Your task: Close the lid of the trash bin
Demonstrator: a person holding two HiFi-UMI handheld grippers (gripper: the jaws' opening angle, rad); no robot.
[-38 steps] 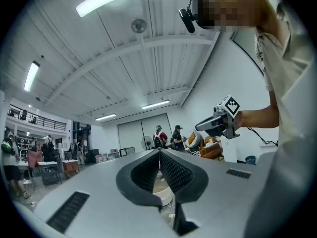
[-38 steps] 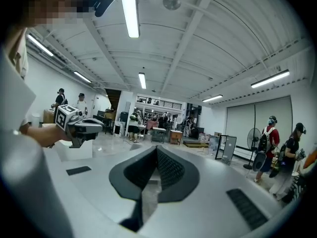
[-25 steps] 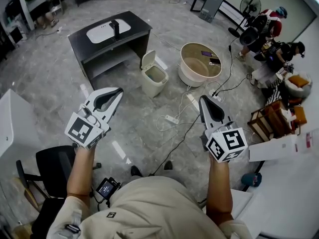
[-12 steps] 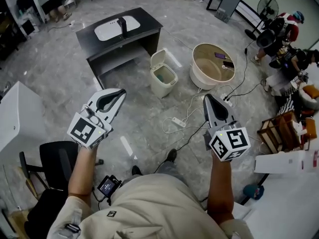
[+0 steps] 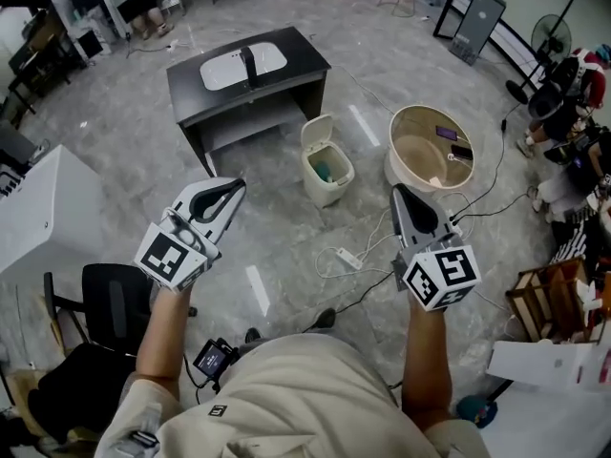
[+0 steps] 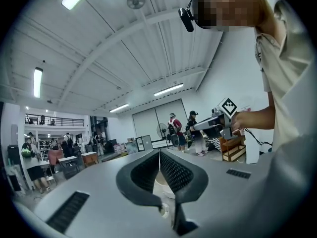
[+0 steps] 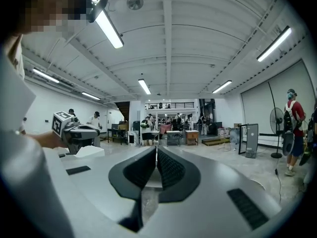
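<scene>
You're standing in a big open hall set up as a test or recording lab, not a home. Overhead runs a high white ribbed ceiling (image 7: 168,48) with long tube lights (image 7: 110,29), and a railed mezzanine (image 7: 168,104) crosses the far end. The polished grey floor (image 5: 115,132) carries household pieces set loose, with no walls round them: a dark vanity cabinet (image 5: 305,65) with a white basin (image 5: 229,68), a round beige tub (image 5: 406,175) and a small trash bin (image 5: 325,184). A power strip (image 5: 348,257) and cables (image 5: 477,203) trail across the floor. A pedestal fan (image 7: 276,119) stands by, and other people (image 7: 295,114) move about.
</scene>
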